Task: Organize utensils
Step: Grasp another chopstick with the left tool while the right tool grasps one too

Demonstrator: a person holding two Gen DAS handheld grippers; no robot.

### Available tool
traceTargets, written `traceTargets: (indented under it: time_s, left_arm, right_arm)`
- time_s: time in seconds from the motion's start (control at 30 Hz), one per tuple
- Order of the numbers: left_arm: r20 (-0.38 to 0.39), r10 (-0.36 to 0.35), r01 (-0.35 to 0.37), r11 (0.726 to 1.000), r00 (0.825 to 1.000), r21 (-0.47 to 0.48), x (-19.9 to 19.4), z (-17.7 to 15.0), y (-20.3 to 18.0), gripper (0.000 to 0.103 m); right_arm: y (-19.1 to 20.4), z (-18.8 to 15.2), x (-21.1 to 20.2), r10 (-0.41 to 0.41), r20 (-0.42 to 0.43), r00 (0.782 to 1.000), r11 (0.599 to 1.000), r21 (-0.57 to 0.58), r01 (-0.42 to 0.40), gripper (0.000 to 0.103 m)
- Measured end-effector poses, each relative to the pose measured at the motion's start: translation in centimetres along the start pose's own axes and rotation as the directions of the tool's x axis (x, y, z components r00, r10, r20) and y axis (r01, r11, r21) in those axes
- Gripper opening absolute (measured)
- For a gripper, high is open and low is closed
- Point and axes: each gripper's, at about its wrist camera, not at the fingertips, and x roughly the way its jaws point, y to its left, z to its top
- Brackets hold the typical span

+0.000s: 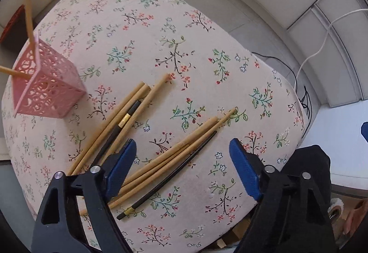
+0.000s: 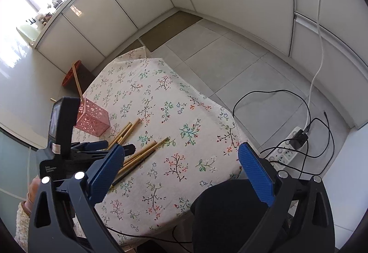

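Left gripper [image 1: 181, 165] open, pointing down over the floral tablecloth [image 1: 142, 29], nothing pinched; right gripper [image 2: 181, 165] also wide open. Chopsticks [image 1: 174, 156] lying flat between and just ahead of the left fingers, long axes slanting from lower left to upper right, second bundle [image 1: 119, 124] beside the left finger. Pink basket [image 1: 46, 87] farther up-left, apparently holding two sticks.

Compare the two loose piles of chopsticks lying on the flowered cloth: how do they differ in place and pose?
The pile near the pink holder lies closer to the pink holder and points more steeply up the cloth; the pile under the left gripper lies farther from it and flatter. The near pile's black chopstick sits among the bamboo ones; the other pile's lies along its outer edge. Both mix bamboo sticks with one black, gold-banded stick.
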Motion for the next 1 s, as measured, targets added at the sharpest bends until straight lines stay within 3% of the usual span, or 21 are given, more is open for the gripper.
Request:
traceTargets:
  time_s: [0.1,0.27,0.5,0.6,0.8,0.93,1.0]
  left_arm:
    - [-0.047,0.004,-0.003,1.000,0.999,0.013,1.5,0.5,-0.1,0.064]
    - [-0.070,0.001,0.001,1.000,0.998,0.022,2.8,0.9,-0.1,0.061]
    - [-0.103,0.026,-0.022,0.999,0.994,0.033,5.3,1.7,0.2,0.041]
    - [-0.095,-0.013,0.015,1.000,0.995,0.012,5.5,2.1,0.7,0.036]
    - [-0.093,-0.010,0.014,0.999,0.996,0.044,5.7,2.8,1.1,0.032]
    - [-0.073,0.052,-0.042,0.991,0.996,0.131,6.2,2.2,-0.7,0.032]
    - [-0.061,0.045,-0.037,0.992,0.997,0.122,6.2,2.4,-0.4,0.022]
  right_arm:
    - [-0.5,0.2,0.7,0.001,-0.028,1.000,1.000,0.021,0.000,0.096]
    - [-0.9,0.2,1.5,-0.009,-0.054,0.999,0.999,0.036,0.011,0.096]
    - [-1.3,0.3,2.2,-0.021,-0.070,0.997,0.998,0.053,0.025,0.096]
    - [-1.2,0.4,2.4,-0.033,-0.073,0.997,0.998,0.049,0.036,0.096]
    - [-1.0,0.5,3.3,-0.047,-0.094,0.994,0.997,0.048,0.052,0.096]
    - [-1.0,0.7,3.7,-0.053,-0.106,0.993,0.997,0.053,0.059,0.096]
    - [-1.0,0.7,4.0,-0.056,-0.113,0.992,0.996,0.059,0.063,0.096]
